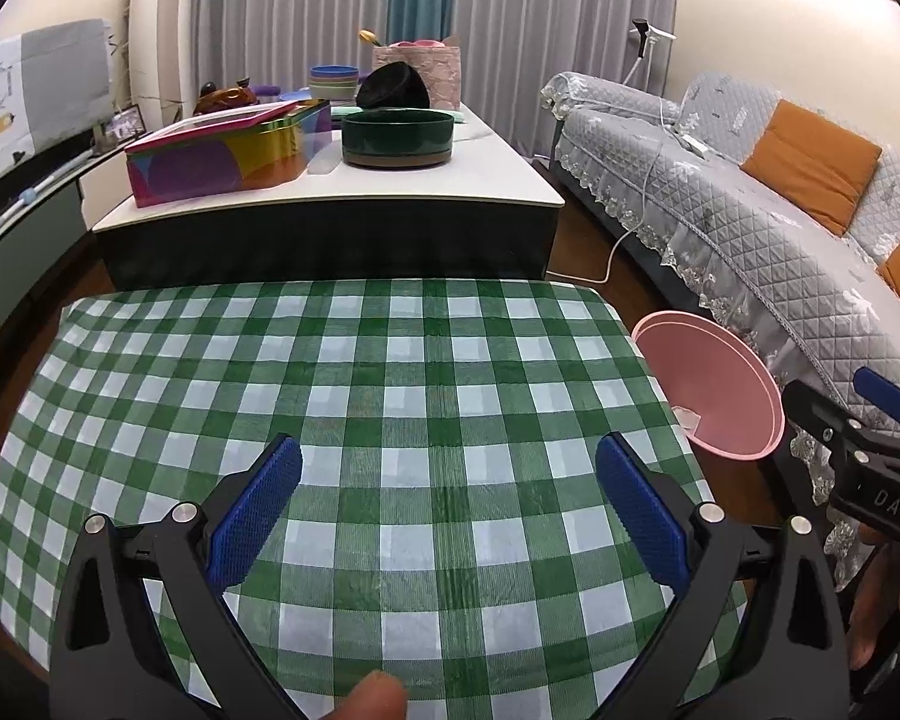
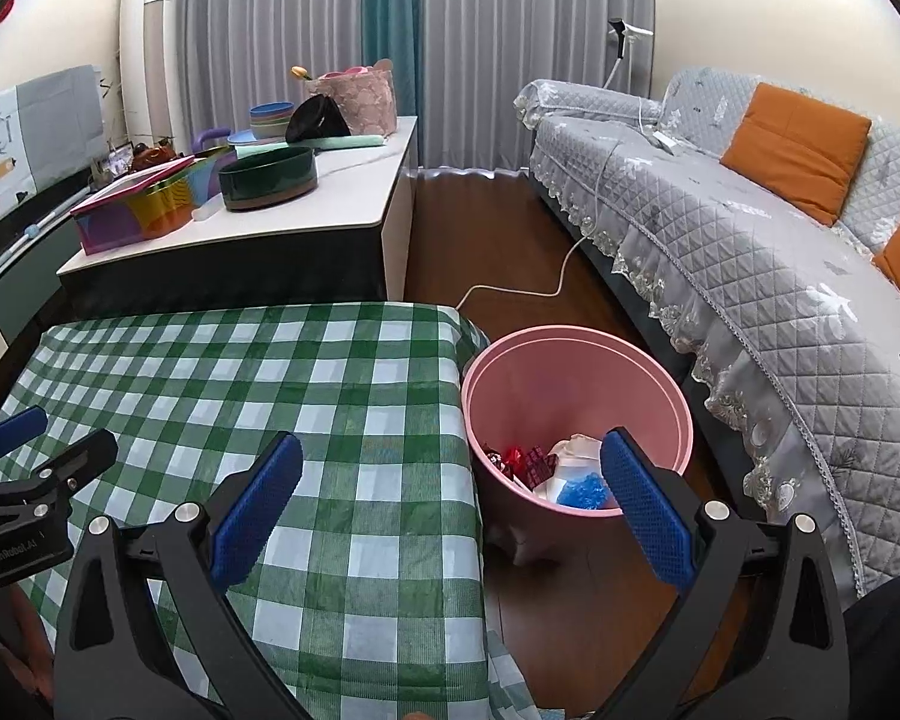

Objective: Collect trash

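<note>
I'm looking across a living room with cream walls (image 2: 708, 12) and a dark wooden floor (image 2: 480, 228). Grey pleated curtains (image 2: 258, 18) with one teal panel (image 2: 390, 12) cover the far window, and daylight glows softly through them. Along the right runs a sofa (image 2: 720, 252) under a quilted grey cover with a lace hem, orange cushions (image 2: 795, 144) against its back (two that I can count). A white-topped dark cabinet (image 2: 306, 228) stands ahead. A tall white air conditioner (image 2: 147, 60) fills the left corner.
</note>
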Tool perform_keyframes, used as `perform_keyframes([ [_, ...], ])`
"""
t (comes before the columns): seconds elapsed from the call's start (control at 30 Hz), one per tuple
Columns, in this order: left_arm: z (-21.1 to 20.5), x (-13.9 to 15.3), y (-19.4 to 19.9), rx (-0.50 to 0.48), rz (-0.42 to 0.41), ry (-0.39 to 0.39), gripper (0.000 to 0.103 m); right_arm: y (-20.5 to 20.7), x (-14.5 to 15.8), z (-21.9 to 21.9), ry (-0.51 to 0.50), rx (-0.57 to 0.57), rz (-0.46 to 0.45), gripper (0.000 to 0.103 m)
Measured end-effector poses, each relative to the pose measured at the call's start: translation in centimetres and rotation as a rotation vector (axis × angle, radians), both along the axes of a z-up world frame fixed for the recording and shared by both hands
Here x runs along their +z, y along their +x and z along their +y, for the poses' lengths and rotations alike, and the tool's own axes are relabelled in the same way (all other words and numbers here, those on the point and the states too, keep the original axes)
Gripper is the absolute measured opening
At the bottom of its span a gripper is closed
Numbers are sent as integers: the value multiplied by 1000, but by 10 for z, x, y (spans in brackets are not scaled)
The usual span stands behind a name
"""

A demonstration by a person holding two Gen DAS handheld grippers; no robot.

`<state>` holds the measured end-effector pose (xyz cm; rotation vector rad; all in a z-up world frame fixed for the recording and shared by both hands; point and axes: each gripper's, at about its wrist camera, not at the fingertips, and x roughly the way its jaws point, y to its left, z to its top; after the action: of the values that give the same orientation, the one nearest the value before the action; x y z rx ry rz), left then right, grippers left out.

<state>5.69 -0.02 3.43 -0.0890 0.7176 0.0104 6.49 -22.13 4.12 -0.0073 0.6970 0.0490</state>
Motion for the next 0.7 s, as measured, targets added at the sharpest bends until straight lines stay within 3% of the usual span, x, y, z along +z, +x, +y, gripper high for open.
perform_keyframes([
  [0.7, -9, -9, 9, -19, 8, -13, 95, 6, -5, 2, -5, 4, 1, 98],
])
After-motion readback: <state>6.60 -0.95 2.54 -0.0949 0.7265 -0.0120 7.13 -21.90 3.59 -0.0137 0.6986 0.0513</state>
